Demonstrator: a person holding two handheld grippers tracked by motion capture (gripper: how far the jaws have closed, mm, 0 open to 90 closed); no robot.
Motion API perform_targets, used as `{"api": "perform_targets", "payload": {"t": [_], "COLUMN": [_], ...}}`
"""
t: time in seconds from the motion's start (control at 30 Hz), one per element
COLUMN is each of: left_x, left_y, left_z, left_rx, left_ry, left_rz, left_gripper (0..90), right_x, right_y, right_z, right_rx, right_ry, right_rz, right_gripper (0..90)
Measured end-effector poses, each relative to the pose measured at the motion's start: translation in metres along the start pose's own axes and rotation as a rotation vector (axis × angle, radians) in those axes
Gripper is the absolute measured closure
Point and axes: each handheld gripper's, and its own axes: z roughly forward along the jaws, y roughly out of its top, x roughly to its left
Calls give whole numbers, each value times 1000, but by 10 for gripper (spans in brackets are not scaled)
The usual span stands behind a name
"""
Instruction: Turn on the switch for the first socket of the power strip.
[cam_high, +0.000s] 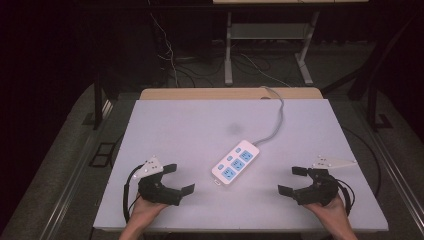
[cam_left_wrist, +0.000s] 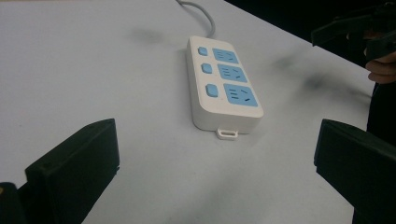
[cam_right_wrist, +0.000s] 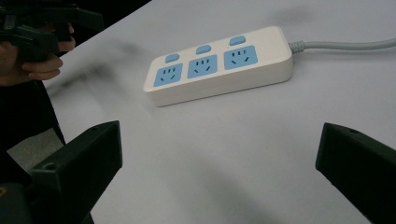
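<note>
A white power strip (cam_high: 236, 161) with three blue sockets and three blue switches lies flat near the middle of the white table (cam_high: 190, 130), its grey cable (cam_high: 276, 120) running off toward the far edge. My left gripper (cam_high: 178, 178) rests near the front left, open, jaws wide apart with nothing between them. My right gripper (cam_high: 293, 180) rests near the front right, also open and empty. Each points inward at the strip, which lies between them. The left gripper view shows the strip (cam_left_wrist: 224, 88) ahead of the jaws; in the right gripper view the strip (cam_right_wrist: 219, 65) lies ahead as well.
A wooden strip (cam_high: 230, 93) borders the table's far edge. Beyond it stand a table frame's legs (cam_high: 228, 50) and loose cables on a dark floor. The other hand and gripper (cam_right_wrist: 37, 32) show at the upper left of the right gripper view.
</note>
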Motion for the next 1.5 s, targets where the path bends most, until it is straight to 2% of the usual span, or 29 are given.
{"api": "perform_targets", "payload": {"t": [0.27, 0.83, 1.17, 1.37, 1.5], "left_x": [0, 3, 3, 3, 3], "left_y": [-1, -2, -2, -3, -3], "left_z": [2, 0, 1, 1, 0], "left_rx": [15, 12, 20, 24, 22], "left_ry": [-6, 4, 5, 5, 6], "left_rz": [1, -6, -2, -2, -4], "left_gripper": [0, 0, 0, 0, 0], "right_x": [1, 1, 0, 0, 0], "right_y": [-1, -2, -2, 0, 6], "right_z": [0, -2, -6, -6, -4], "right_rx": [7, 23, 38, 60, 85], "right_ry": [-3, 3, -11, -17, -11], "right_rz": [-1, 5, 15, 19, 5], "right_gripper": [1, 2, 2, 2, 2]}}
